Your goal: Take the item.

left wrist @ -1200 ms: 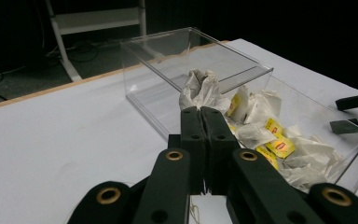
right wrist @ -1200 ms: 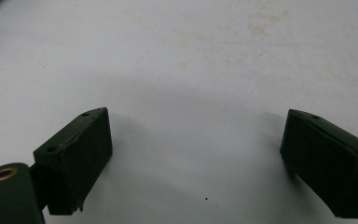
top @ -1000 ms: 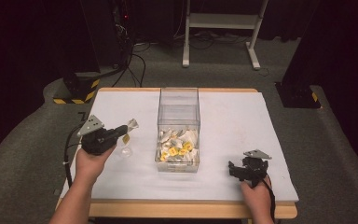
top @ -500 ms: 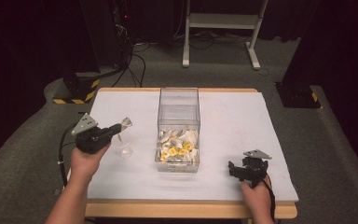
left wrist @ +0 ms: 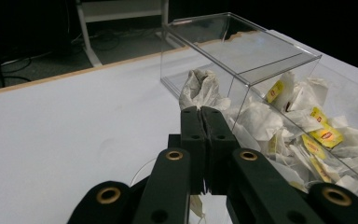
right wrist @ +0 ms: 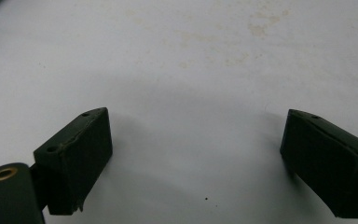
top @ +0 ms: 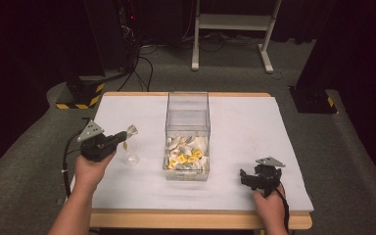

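Table (top: 254, 122) first: a white-covered top with a wooden edge, and a clear plastic box (top: 188, 113) standing in the middle of it, the near part heaped with tea bags (top: 186, 155) in white paper with yellow tags.

Left of the box, the person's left hand (top: 89, 171) holds the left gripper (top: 125, 136) above the cloth, pointing toward the box. Its 2 black jaws are pressed together on a tea bag (top: 131, 130): in the left gripper view the crumpled white pouch (left wrist: 200, 88) sticks out just beyond the jaw tips, pinched by its lower end, with the box wall close behind it. A string and a small tag hang below the jaws. Under the gripper a small clear glass (top: 131, 158) stands on the cloth, just beside the hand and well apart from the box.

At the near right corner the right hand (top: 270, 208) rests with the right gripper (top: 245, 177) low on the table. Its 2 jaws are spread wide over bare white cloth, nothing between them.
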The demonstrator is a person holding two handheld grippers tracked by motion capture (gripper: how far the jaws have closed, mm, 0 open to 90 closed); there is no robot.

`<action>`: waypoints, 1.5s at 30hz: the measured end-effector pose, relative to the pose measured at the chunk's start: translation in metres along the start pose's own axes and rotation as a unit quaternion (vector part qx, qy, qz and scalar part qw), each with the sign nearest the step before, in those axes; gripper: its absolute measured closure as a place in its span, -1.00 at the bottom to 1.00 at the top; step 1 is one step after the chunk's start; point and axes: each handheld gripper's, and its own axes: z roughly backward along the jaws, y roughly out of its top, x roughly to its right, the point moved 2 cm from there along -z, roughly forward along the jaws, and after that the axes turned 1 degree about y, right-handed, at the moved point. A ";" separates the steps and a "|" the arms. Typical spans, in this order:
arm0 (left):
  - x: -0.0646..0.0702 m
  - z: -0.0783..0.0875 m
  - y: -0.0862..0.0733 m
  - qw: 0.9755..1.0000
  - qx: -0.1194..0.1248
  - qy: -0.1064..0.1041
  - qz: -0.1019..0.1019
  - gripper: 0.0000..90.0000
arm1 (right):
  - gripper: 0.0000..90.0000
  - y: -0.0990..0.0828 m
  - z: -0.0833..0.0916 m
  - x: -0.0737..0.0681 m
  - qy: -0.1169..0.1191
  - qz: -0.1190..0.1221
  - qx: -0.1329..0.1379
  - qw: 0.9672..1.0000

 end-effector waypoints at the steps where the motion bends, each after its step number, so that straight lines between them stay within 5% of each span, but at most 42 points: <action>1: -0.001 0.000 -0.001 1.000 -0.002 0.001 -0.001 0.97 | -0.80 0.000 0.000 0.000 0.000 0.000 0.000 1.000; 27: -0.008 -0.003 -0.028 0.999 -0.045 0.014 0.009 0.93 | -0.80 0.000 0.000 0.000 0.000 0.000 0.000 1.000; 30: -0.008 -0.003 -0.028 0.999 -0.043 0.011 0.014 0.65 | -0.80 0.000 0.000 0.000 0.000 0.001 0.000 1.000; 45: -0.014 0.006 -0.027 0.999 -0.025 0.035 0.017 -0.12 | -0.80 0.000 0.000 0.000 0.000 0.001 0.000 1.000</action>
